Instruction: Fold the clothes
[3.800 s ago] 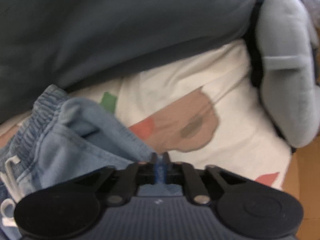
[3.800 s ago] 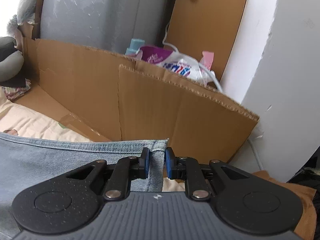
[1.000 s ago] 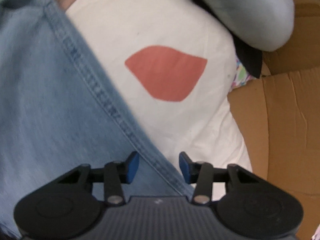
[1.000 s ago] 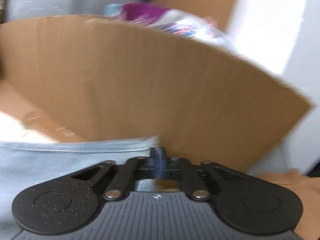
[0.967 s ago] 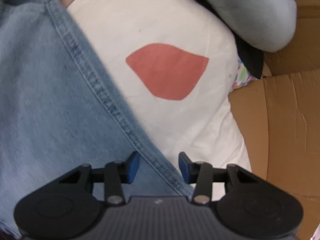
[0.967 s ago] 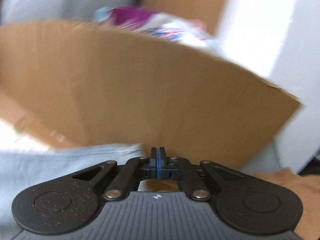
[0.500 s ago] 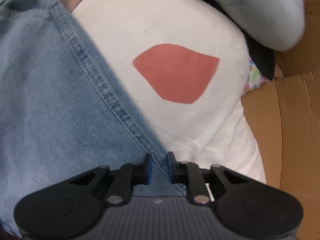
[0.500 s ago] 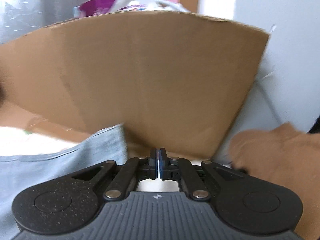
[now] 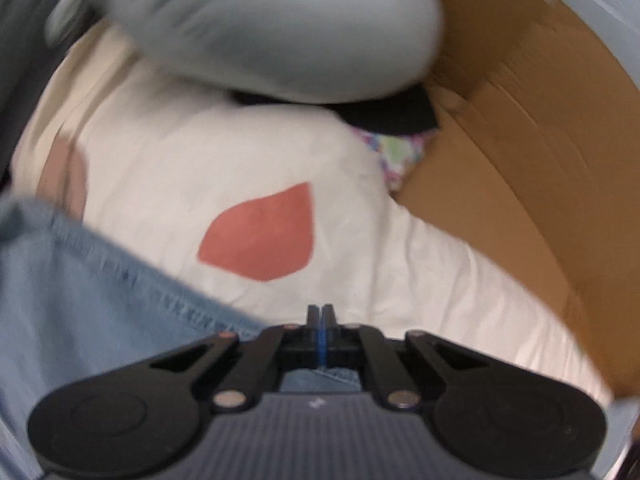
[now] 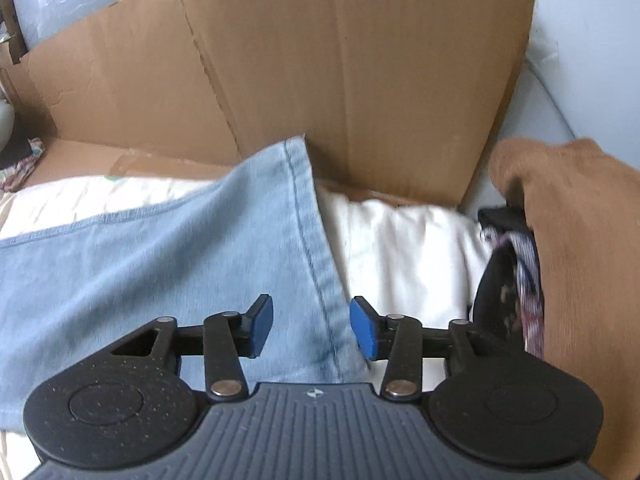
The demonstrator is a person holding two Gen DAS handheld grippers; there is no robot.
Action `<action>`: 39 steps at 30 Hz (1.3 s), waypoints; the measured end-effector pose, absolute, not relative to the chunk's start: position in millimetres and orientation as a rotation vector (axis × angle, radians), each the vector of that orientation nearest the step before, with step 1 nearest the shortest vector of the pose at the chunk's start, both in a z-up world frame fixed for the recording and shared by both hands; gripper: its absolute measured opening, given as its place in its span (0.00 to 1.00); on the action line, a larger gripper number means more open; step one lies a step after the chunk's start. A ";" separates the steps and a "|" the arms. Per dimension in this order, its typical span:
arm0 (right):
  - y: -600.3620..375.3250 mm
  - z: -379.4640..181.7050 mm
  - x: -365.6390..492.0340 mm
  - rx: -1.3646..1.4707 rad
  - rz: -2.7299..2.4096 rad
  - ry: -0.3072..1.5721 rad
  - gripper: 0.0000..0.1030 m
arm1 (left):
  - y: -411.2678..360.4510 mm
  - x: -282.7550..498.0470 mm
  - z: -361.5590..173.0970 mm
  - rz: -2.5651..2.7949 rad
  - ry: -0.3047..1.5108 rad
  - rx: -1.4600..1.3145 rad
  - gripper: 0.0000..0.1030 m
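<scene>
Cardboard walls [image 10: 360, 60] box in a white sheet [image 9: 360, 208] with a red leaf print, and a grey cushion [image 9: 280, 28] sits at the far end. The jeans [image 10: 160, 264] are light blue denim with a stitched hem, spread flat on the sheet. Left tongs [image 9: 320, 314] are pressed together at the denim edge; can't tell if they're pinching it. Right tongs [image 10: 311, 330] are spread wide, hem lying between the blue pads [image 10: 262, 322].
</scene>
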State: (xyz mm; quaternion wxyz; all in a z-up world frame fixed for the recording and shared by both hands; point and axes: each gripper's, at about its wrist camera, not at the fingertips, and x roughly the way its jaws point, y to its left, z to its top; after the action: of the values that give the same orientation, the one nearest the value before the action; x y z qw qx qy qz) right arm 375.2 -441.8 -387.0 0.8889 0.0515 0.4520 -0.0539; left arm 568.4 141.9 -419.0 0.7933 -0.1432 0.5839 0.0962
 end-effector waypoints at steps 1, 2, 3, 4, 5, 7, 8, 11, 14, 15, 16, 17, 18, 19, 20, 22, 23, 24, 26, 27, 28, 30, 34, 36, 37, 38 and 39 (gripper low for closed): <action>-440.1 -387.5 373.2 0.111 -0.112 0.944 0.50 | 137.6 571.0 -416.4 0.177 1.262 -0.261 0.20; -438.4 -387.9 371.3 0.115 -0.113 0.950 0.50 | 135.5 575.0 -407.3 0.140 1.273 -0.209 0.30; -436.7 -388.3 369.2 0.119 -0.113 0.956 0.51 | 129.2 574.6 -406.2 0.101 1.280 -0.146 0.43; -435.1 -388.9 366.6 0.123 -0.109 0.964 0.52 | 127.2 560.9 -397.3 0.073 1.274 -0.091 0.50; -432.9 -392.0 366.0 0.130 -0.106 0.971 0.54 | 122.1 563.4 -398.5 0.043 1.270 -0.039 0.51; -429.5 -397.4 364.4 0.147 -0.102 0.984 0.55 | 114.1 561.5 -398.7 -0.020 1.275 0.066 0.55; -429.3 -398.8 363.0 0.162 -0.105 0.992 0.55 | 110.0 560.7 -400.7 -0.051 1.277 0.113 0.55; -428.8 -403.8 359.0 0.212 -0.111 1.019 0.55 | 92.5 554.9 -411.6 -0.146 1.289 0.310 0.55; -428.5 -410.9 355.6 0.269 -0.116 1.041 0.56 | 83.4 543.2 -427.0 -0.252 1.305 0.479 0.53; -430.1 -413.5 354.6 0.290 -0.126 1.047 0.56 | 81.0 539.9 -430.6 -0.276 1.305 0.528 0.52; -431.7 -416.0 353.5 0.311 -0.135 1.052 0.57 | 78.7 536.7 -434.2 -0.299 1.305 0.576 0.50; -433.2 -418.6 352.5 0.332 -0.145 1.058 0.57 | 77.6 534.0 -436.6 -0.317 1.304 0.610 0.50; -434.8 -421.1 351.4 0.353 -0.155 1.063 0.57 | 76.6 531.5 -439.0 -0.334 1.301 0.643 0.50; -436.3 -423.5 350.4 0.373 -0.164 1.066 0.57 | 76.0 530.0 -440.6 -0.339 1.296 0.668 0.50; -437.6 -424.9 349.3 0.387 -0.167 1.056 0.57 | 75.5 528.6 -442.2 -0.344 1.291 0.690 0.50; -440.1 -427.9 347.1 0.414 -0.173 1.036 0.58 | 77.7 528.7 -444.2 -0.355 1.294 0.683 0.50; -441.4 -429.3 346.0 0.427 -0.176 1.026 0.58 | 79.2 527.4 -443.4 -0.362 1.293 0.687 0.50; -442.6 -430.8 345.0 0.441 -0.179 1.016 0.58 | 80.8 526.0 -442.6 -0.370 1.291 0.691 0.50; -445.1 -433.7 342.8 0.468 -0.185 0.995 0.58 | 82.0 522.6 -443.0 -0.394 1.282 0.719 0.50; -446.4 -435.1 342.0 0.481 -0.189 0.983 0.58 | 81.8 520.7 -444.1 -0.411 1.275 0.742 0.50; -447.9 -435.9 343.1 0.492 -0.198 0.965 0.57 | 81.5 519.0 -445.1 -0.426 1.268 0.763 0.50; -449.1 -435.0 347.0 0.491 -0.222 0.947 0.56 | 80.6 518.4 -446.1 -0.437 1.263 0.775 0.50; -450.1 -429.2 354.1 0.471 -0.274 0.917 0.08 | 78.7 517.1 -448.1 -0.459 1.252 0.799 0.46; -448.5 -420.8 350.5 0.442 -0.269 0.904 0.08 | 77.7 516.5 -449.1 -0.470 1.247 0.811 0.43; -446.0 -416.2 347.2 0.418 -0.267 0.899 0.08 | 77.2 516.1 -449.6 -0.475 1.244 0.817 0.41; -444.6 -412.6 343.7 0.404 -0.269 0.894 0.07 | 76.8 515.8 -450.1 -0.481 1.241 0.823 0.40; -444.6 -409.7 340.2 0.396 -0.273 0.890 0.07 | 76.3 515.6 -450.6 -0.485 1.238 0.828 0.37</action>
State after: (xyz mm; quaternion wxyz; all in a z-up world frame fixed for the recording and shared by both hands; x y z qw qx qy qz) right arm 340.2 -444.6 -409.7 0.8747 0.1898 0.4263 -0.1309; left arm 515.6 76.3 -450.6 0.7085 0.3730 0.5578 -0.2186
